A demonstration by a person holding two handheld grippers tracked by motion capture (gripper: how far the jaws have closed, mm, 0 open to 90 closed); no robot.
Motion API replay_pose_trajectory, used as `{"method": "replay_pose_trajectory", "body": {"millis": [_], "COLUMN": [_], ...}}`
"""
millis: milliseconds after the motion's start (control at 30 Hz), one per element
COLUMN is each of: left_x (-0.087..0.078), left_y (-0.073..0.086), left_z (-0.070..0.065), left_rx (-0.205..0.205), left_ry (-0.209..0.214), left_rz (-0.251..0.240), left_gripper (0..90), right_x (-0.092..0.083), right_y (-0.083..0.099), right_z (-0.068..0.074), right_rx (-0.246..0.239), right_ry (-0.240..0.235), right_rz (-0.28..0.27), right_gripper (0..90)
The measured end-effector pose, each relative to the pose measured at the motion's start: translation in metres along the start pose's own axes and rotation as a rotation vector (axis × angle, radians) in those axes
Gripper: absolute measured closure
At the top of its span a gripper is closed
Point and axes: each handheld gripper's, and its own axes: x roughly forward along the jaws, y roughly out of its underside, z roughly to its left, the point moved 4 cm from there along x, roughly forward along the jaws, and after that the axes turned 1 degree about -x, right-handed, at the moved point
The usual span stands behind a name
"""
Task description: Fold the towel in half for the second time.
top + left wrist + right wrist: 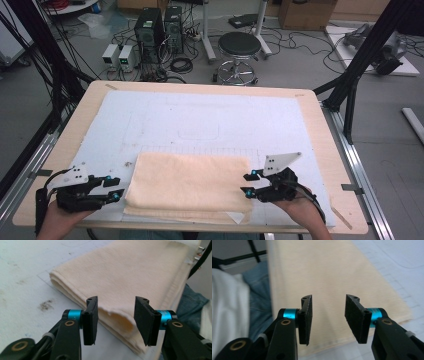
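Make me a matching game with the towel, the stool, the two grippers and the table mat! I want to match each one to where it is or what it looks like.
Things:
1. towel
2. stool
3. left gripper
4. right gripper
5. table mat

Descriptions:
A. white, spread over the wooden table
B. open, at the towel's left end
C. cream, folded, near the front edge
D. round black seat, on the floor behind the table
E. open, at the towel's right end

Pairs: 1-C, 2-D, 3-B, 4-E, 5-A
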Motion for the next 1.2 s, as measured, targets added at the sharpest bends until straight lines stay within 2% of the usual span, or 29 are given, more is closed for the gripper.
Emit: {"method": "replay_pose_trajectory", "body": {"millis": [67, 100, 233, 300, 400, 467, 500, 567, 600, 667, 700, 733, 767, 833, 867, 900, 967, 1000, 1100, 1200], "left_x": [0.01, 0.014, 0.036, 0.048, 0.063, 0.071, 0.075, 0.081, 0.085, 0.089, 0.09, 0.089, 0.09, 0.088, 0.087, 0.087, 0.087, 0.088, 0.092, 0.099], "left_y": [-0.007, -0.009, -0.022, -0.028, -0.032, -0.032, -0.03, -0.025, -0.023, -0.02, -0.02, -0.02, -0.02, -0.022, -0.024, -0.025, -0.031, -0.034, -0.052, -0.075], "left_z": [0.007, 0.01, 0.03, 0.042, 0.058, 0.067, 0.07, 0.075, 0.077, 0.078, 0.077, 0.076, 0.075, 0.074, 0.075, 0.076, 0.08, 0.083, 0.093, 0.108], "left_rx": [-0.001, -0.001, -0.014, -0.033, -0.063, -0.079, -0.082, -0.095, -0.105, -0.141, -0.151, -0.142, -0.143, -0.135, -0.146, -0.154, -0.161, -0.165, -0.18, -0.183], "left_ry": [-0.018, -0.026, -0.069, -0.083, -0.12, -0.135, -0.142, -0.136, -0.121, -0.073, -0.043, -0.037, -0.033, -0.027, -0.035, -0.051, -0.087, -0.111, -0.168, -0.218], "left_rz": [-0.001, 0.0, 0.011, 0.032, 0.036, 0.054, 0.061, 0.111, 0.124, 0.14, 0.136, 0.137, 0.136, 0.124, 0.11, 0.098, 0.072, 0.055, 0.002, -0.039], "left_gripper": [51.1, 50.9, 46.3, 41.5, 39.6, 37.5, 37.3, 37.3, 37.6, 40.7, 46.5, 53.7, 56.7, 72.8, 78.0, 80.0, 81.1, 81.4, 81.9, 81.8], "right_x": [0.006, 0.01, 0.021, 0.026, 0.033, 0.037, 0.04, 0.047, 0.051, 0.056, 0.059, 0.06, 0.061, 0.06, 0.058, 0.056, 0.053, 0.05, 0.043, 0.041], "right_y": [0.001, 0.001, 0.002, 0.003, 0.005, 0.009, 0.011, 0.015, 0.017, 0.02, 0.021, 0.022, 0.022, 0.02, 0.018, 0.015, 0.008, 0.003, -0.013, -0.03], "right_z": [-0.013, -0.022, -0.047, -0.058, -0.071, -0.08, -0.083, -0.088, -0.09, -0.093, -0.094, -0.094, -0.093, -0.092, -0.091, -0.091, -0.093, -0.096, -0.115, -0.139], "right_rx": [0.025, 0.035, 0.084, 0.099, 0.122, 0.15, 0.169, 0.195, 0.199, 0.24, 0.253, 0.27, 0.279, 0.266, 0.242, 0.225, 0.194, 0.186, 0.196, 0.186], "right_ry": [0.032, 0.062, 0.122, 0.142, 0.161, 0.172, 0.156, 0.132, 0.124, 0.084, 0.058, 0.02, -0.003, -0.041, -0.033, -0.006, 0.046, 0.064, 0.115, 0.188], "right_rz": [0.002, 0.003, 0.014, 0.017, 0.03, 0.039, 0.042, 0.064, 0.077, 0.09, 0.086, 0.087, 0.08, 0.065, 0.062, 0.075, 0.084, 0.071, 0.034, 0.036], "right_gripper": [52.6, 51.0, 46.6, 45.2, 42.9, 41.1, 40.8, 39.4, 39.0, 41.4, 46.1, 52.8, 59.3, 77.9, 80.0, 80.8, 81.4, 81.6, 81.6, 81.6]}}
